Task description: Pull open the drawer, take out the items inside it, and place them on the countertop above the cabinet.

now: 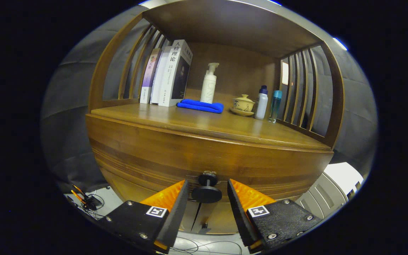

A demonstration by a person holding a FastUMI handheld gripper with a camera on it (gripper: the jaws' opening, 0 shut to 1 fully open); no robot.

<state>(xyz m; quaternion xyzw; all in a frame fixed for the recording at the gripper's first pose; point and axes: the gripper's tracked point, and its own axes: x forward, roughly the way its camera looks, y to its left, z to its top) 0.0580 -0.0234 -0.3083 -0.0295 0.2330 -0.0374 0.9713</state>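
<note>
Round dark drawer knob (207,191), standing out on a short stem from the drawer front (175,156), between the tool's two fingers. Tool (207,194) open, a finger to either side of the knob, neither pressing on it. Knob likely rigid and smooth, somewhat slippery; best taken behind the wide cap, around the narrower stem, so the cap acts as a stop during the pull. Drawer itself solid wood by the look of it, probably heavy and stiff on its runners; likely to need a steady straight pull, not a jerk. Contents hidden with the drawer closed, so weight and fragility impossible to judge.

Above the knob, the wooden worktop (204,124) of the cabinet, destination for the items. Toward the back of that worktop, up and left of the knob, a few upright books (168,76). Just right of the books, a folded blue cloth (200,105) with a white pump bottle (209,85) standing behind it. Further right, a lidded teacup on a saucer (243,105), then a white bottle (261,102) and a teal bottle (275,105) side by side. Bare wood across the front strip directly above the knob: good room for setting things down, well apart from the fragile cup.
</note>
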